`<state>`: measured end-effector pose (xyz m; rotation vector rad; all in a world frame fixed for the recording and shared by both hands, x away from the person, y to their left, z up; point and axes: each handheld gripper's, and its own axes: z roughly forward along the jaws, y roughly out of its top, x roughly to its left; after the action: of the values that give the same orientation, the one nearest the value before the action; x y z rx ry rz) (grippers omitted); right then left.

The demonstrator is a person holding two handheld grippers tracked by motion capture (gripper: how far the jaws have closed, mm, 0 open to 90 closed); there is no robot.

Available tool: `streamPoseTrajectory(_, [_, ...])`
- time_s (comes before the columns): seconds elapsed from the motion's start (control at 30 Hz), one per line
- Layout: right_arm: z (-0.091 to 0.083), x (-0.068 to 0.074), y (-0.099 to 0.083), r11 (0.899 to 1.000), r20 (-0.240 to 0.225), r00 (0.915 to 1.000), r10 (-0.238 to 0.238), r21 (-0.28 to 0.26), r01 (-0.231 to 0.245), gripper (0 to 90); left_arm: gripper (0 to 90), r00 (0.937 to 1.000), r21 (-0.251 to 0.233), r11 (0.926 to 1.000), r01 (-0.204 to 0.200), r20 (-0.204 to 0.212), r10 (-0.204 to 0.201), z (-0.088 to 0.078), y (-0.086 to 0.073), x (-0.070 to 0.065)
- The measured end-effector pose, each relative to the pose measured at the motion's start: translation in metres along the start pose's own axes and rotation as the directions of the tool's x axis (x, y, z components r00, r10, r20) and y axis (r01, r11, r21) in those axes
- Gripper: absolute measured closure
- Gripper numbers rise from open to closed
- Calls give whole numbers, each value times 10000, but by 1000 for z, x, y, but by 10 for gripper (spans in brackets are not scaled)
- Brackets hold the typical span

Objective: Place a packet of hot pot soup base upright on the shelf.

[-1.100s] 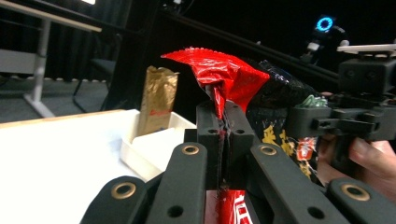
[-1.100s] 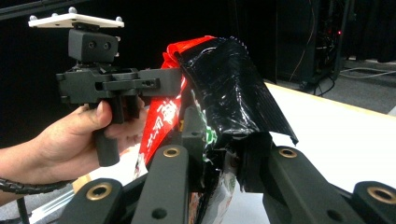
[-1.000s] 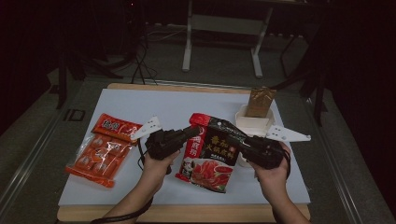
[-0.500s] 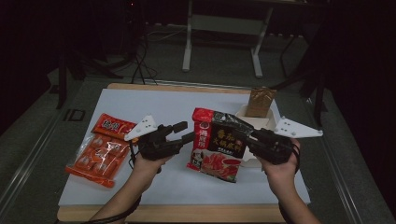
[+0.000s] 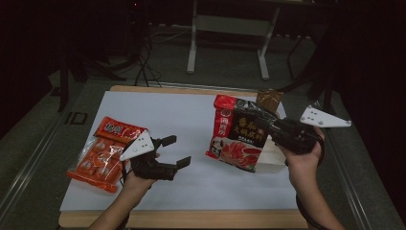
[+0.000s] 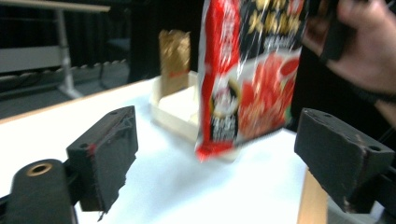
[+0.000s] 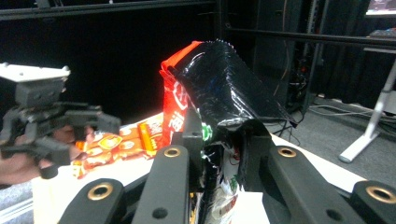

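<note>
A red and black snack bag hangs tilted above the table's right side, and my right gripper is shut on its right edge. In the right gripper view the jaws pinch the crumpled black foil of the bag. My left gripper is to the bag's left, low over the white tabletop. Its jaws have just been opening and nothing is between them. In the left gripper view, the left gripper stands wide open and the bag hangs farther off.
An orange snack pack lies at the table's left, beside my left hand. A shallow white box sits under the held bag, with a brown-gold pouch upright behind it. The table's wooden front edge is near.
The left gripper has let go of the bag, opened and drawn back to the left. The right gripper has lifted the bag up and to the right, over the white box.
</note>
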<state>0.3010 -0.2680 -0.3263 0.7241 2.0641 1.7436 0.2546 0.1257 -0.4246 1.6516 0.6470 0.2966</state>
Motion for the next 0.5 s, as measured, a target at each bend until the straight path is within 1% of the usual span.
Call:
streamPoseTrajectory(0.03, [-1,-2,1,10000,54,10000,-14,-22,14,766,108,10000,93,9999,48,-36,-47,-2,-2,0])
streamPoseTrajectory(0.1, [-3,-7,2,9999,155,9999,-34,-95,35,766,18,9997,277,9996,85,-231,-78,-5,-6,-1])
streamPoseTrajectory(0.13, [-3,-7,2,9999,155,9999,-34,-95,35,766,18,9997,277,9996,85,-231,-78,-5,-6,-1])
streamPoseTrajectory(0.17, [-4,-10,3,9998,216,9997,-64,-173,68,765,18,9988,311,9995,-17,-481,32,-9,-11,-2])
streamPoseTrajectory(0.2, [-6,-16,5,9997,332,9994,-94,-241,102,764,18,9981,321,9993,-174,-581,193,-11,-13,-3])
streamPoseTrajectory(0.27, [-8,-21,7,9995,513,9986,-128,-293,144,764,9,9964,443,9986,-291,-787,326,-15,-17,-4])
streamPoseTrajectory(0.3, [-9,-25,8,9994,559,9984,-120,-314,138,764,9,9966,413,9987,-286,-758,317,-17,-20,-4])
streamPoseTrajectory(0.33, [-9,-25,8,9994,559,9984,-120,-314,138,764,9,9966,413,9987,-286,-758,317,-17,-20,-4])
streamPoseTrajectory(0.37, [-10,-28,9,9993,620,9980,-97,-348,119,764,9,9963,378,9991,-217,-826,247,-20,-24,-3])
streamPoseTrajectory(0.4, [-13,-35,11,9991,764,9970,-75,-414,107,764,9,9953,431,9988,-228,-927,267,-21,-25,-3])
streamPoseTrajectory(0.43, [-14,-38,12,9990,808,9967,-85,-436,121,764,9,9939,479,9986,-233,-1067,283,-22,-27,-3])
streamPoseTrajectory(0.47, [-15,-42,12,9987,883,9960,-109,-481,152,764,9,9908,539,9982,-273,-1311,342,-22,-29,-3])
streamPoseTrajectory(0.5, [-17,-45,13,9986,924,9957,-97,-515,145,764,9,9893,556,9981,-274,-1419,351,-23,-31,-4])
